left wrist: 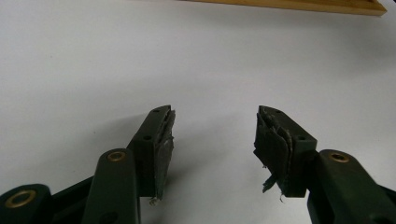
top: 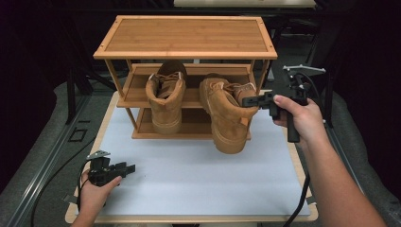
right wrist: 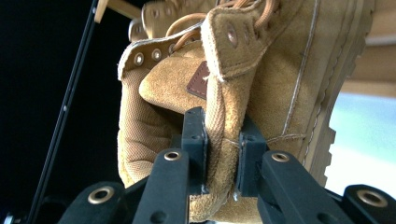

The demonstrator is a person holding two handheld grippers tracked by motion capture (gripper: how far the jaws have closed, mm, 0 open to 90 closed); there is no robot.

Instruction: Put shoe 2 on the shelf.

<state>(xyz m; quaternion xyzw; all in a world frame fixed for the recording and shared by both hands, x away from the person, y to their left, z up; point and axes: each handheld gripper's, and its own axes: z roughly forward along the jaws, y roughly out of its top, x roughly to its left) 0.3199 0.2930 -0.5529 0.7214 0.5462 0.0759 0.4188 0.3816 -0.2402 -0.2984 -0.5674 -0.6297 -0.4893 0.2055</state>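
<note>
Boot [top: 226, 118] pinched at its collar by the right gripper [top: 259, 100], held in front of the rack [top: 184, 38].

Right gripper's jaws press together on the tan suede collar by the heel, one jaw inside the boot [right wrist: 261, 84] and one outside, as the right gripper view shows close up. The boot hangs tilted, toe toward the rack's shelves and heel low over the white mat [top: 189, 175]; whether the sole touches the mat cannot be told. A second boot [top: 165, 97] stands on the rack's shelves to the left, heel toward the person, well apart from the held one. The left gripper [top: 124, 168] sits low over the mat's near left corner, jaws spread with nothing between them, worn pads [left wrist: 164, 144] facing each other.
</note>
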